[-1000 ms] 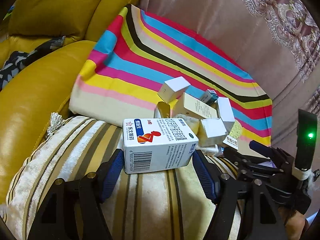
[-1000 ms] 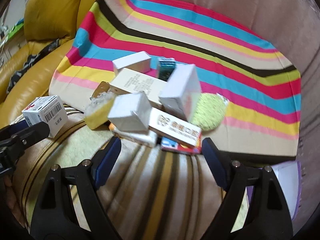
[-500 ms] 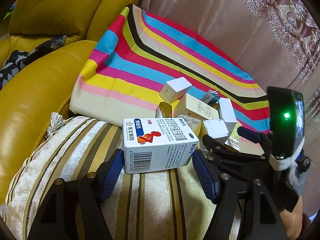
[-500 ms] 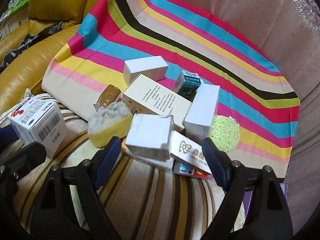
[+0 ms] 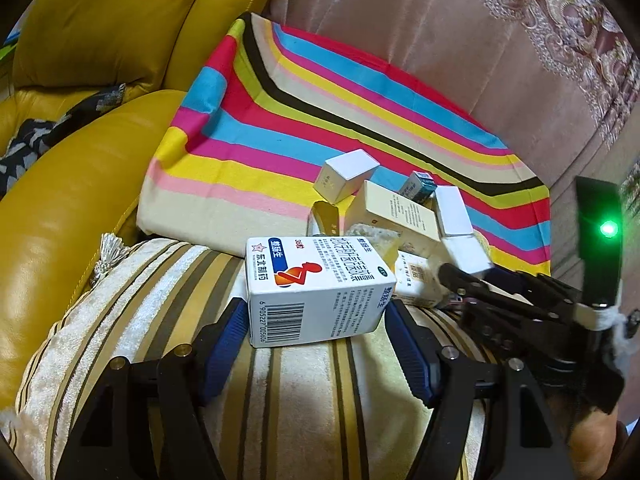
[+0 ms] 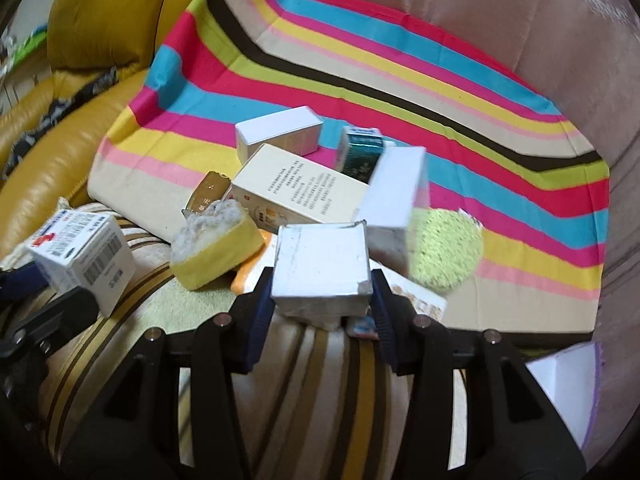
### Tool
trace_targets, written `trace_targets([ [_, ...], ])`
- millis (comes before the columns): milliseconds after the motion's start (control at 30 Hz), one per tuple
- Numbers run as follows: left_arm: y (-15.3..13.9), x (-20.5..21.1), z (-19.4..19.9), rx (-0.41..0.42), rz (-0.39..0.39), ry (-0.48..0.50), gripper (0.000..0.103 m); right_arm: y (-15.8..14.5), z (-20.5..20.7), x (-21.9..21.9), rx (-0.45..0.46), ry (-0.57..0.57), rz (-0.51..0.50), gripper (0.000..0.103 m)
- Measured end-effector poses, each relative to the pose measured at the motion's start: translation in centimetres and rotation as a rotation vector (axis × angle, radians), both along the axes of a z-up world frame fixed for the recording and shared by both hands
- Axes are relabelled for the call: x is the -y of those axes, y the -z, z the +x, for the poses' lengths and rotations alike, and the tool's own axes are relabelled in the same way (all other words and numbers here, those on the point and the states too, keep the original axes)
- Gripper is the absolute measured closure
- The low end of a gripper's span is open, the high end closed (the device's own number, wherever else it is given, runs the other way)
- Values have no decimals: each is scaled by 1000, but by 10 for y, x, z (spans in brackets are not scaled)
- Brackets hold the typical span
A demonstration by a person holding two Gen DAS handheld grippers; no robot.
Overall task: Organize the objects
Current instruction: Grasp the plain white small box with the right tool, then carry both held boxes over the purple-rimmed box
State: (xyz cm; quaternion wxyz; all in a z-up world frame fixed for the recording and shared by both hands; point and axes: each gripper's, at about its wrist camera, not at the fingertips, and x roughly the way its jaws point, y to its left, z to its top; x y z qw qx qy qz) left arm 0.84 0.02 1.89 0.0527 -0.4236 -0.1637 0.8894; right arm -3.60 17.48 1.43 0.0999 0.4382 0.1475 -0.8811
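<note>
My left gripper (image 5: 316,320) is shut on a white medicine box (image 5: 320,280) with a barcode and a red-and-blue logo, resting it on the striped cushion (image 5: 160,300). That box (image 6: 84,256) also shows at the far left of the right wrist view. My right gripper (image 6: 320,300) is closing, with a square white box (image 6: 320,264) between its jaws; both blue pads touch the box's sides. This box lies at the near edge of a pile of small boxes. In the left wrist view the right gripper's black frame reaches into the pile from the right.
The pile holds a long cream box (image 6: 300,188), a yellow sponge (image 6: 216,248), a green round scrubber (image 6: 444,252), a teal box (image 6: 360,152) and other white boxes. It sits on a rainbow-striped cloth (image 6: 360,80). A yellow leather sofa (image 5: 60,200) is left, pink upholstery (image 5: 400,40) behind.
My right gripper has moved forward into the pile and its jaws have come in onto the square white box. The left gripper and its medicine box have stayed put.
</note>
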Motion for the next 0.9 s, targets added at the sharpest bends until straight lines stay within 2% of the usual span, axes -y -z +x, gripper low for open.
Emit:
trace_targets([
  [300, -10, -33, 2, -27, -34, 85, 32, -18, 21, -58, 1, 81, -135, 53],
  [900, -21, -169, 1, -44, -132, 400, 32, -24, 65, -195, -9, 316, -281, 53],
])
